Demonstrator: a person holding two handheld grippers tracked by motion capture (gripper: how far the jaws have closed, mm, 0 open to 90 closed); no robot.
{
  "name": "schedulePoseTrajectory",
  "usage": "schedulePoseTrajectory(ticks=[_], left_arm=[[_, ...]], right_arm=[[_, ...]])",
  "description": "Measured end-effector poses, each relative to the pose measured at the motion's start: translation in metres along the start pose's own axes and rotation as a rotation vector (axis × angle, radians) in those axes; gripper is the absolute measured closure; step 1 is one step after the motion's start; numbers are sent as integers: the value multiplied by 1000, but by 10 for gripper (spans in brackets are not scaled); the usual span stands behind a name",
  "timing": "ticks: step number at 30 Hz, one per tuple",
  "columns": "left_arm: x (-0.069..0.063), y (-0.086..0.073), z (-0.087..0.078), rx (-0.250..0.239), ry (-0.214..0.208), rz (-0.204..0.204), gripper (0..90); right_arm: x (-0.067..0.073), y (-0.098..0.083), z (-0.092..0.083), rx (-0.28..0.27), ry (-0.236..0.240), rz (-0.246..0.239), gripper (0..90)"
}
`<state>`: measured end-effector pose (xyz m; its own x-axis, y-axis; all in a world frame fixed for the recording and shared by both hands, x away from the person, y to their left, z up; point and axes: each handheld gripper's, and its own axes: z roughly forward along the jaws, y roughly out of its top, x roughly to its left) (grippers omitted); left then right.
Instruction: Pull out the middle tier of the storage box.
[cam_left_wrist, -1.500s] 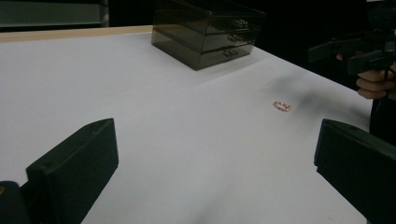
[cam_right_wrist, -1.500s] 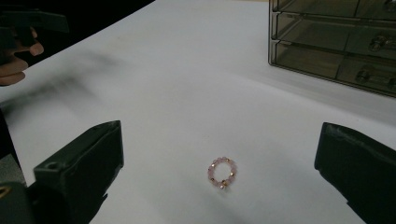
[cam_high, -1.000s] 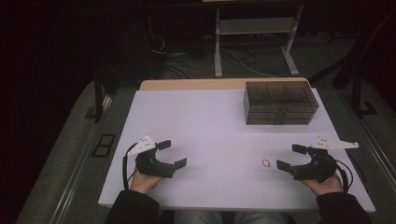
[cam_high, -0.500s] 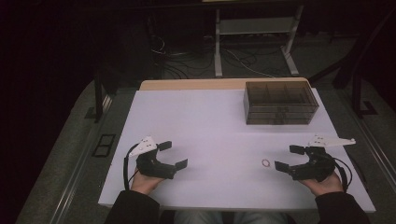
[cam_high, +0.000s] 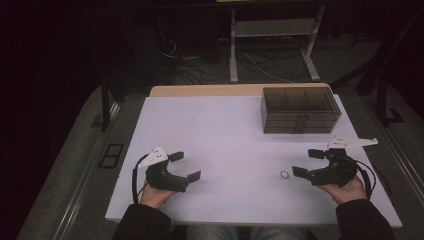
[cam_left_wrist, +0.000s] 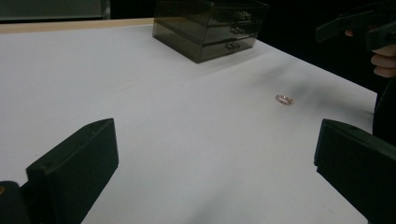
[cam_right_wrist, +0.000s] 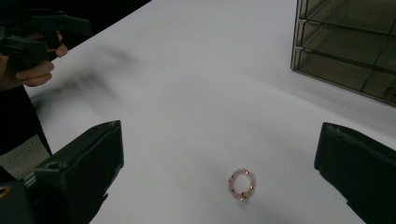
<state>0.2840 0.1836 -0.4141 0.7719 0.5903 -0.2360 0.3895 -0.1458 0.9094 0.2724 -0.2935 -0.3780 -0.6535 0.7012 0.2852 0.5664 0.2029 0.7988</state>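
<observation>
- Pink beads with a few gold ones make up the small ring (cam_right_wrist: 242, 185) lying flat on the white table (cam_high: 225, 130), toward the near right part of it.
- The right gripper (cam_high: 311, 162) sits just to the right of the ring, jaws spread wide and holding nothing; in the right gripper view the ring lies on the table between and just ahead of the two black jaws, touching neither.
- The left gripper (cam_high: 186, 165) rests low over the near left part of the table, well apart from the ring, its jaws likewise released and empty.
- From the left gripper view the ring (cam_left_wrist: 284, 99) shows far off across the bare white surface, with the other hand beyond it.
- A smoky, see-through drawer box (cam_high: 300, 110) stands at the far right of the table, drawers shut, well behind the ring.
- Dark sleeves (cam_high: 362, 220) come in from the near edge.
</observation>
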Motion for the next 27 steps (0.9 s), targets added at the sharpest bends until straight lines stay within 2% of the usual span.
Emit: schedulePoseTrajectory(ticks=[12, 27], left_arm=[[0, 0, 0, 2, -1, 4, 0], [0, 0, 1, 5, -6, 6, 0]], right_arm=[[-5, 11, 5, 15, 8, 10, 8], [-24, 16, 15, 31, 11, 59, 8]])
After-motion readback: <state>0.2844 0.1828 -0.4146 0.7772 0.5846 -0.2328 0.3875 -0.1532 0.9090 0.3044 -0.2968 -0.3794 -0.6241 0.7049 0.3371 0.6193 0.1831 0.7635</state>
